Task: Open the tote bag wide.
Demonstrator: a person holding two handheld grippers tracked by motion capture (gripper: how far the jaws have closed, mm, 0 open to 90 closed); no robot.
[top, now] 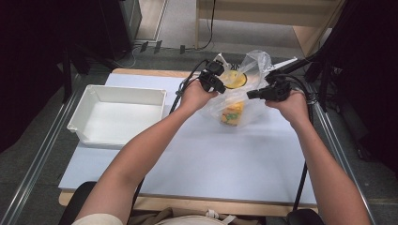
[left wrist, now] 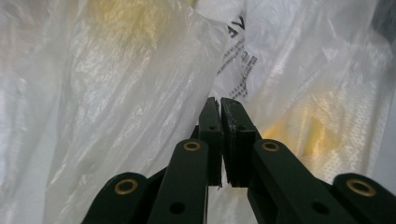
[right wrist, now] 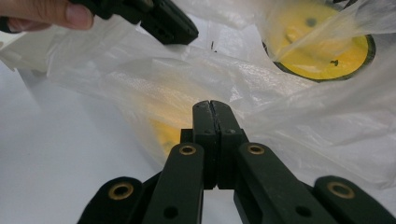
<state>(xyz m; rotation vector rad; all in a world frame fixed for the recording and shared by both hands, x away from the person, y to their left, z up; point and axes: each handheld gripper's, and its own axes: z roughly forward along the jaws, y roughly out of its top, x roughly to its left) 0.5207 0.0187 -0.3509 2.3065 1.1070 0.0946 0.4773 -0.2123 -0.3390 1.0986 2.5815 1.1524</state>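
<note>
A clear plastic bag [top: 244, 89] is seen right of centre in the upper half of the high view, resting on the pale table [top: 211, 159] and pulled up at both sides. The left gripper [top: 217, 84] is placed at the bag's left rim and the right gripper [top: 253, 94] at its right rim. In the left gripper view the jaws are drawn almost together, and a fold of the bag's film [left wrist: 140, 93] appears to be pinched between them; in the right gripper view the jaws are pressed together in the same way, with film [right wrist: 261, 107] apparently caught at their tips. Inside the bag a yellow-lidded cup [top: 233, 78] is visible, its round lid [right wrist: 322, 51] shown in the upper right of the right gripper view, and lower down a yellow carton or packet [top: 233, 113] can be made out through the plastic, though its kind cannot be told. A white tray [top: 84, 115] stands at the left of the high view, well apart from the bag, and nothing lies in it. It is judged that the work is at an early stage: the bag has been gripped on both sides and its mouth is being held open or spread, but the contents remain inside. The removal of the cup and the packet, and perhaps their placing in the tray, are judged to be left to do.
</note>
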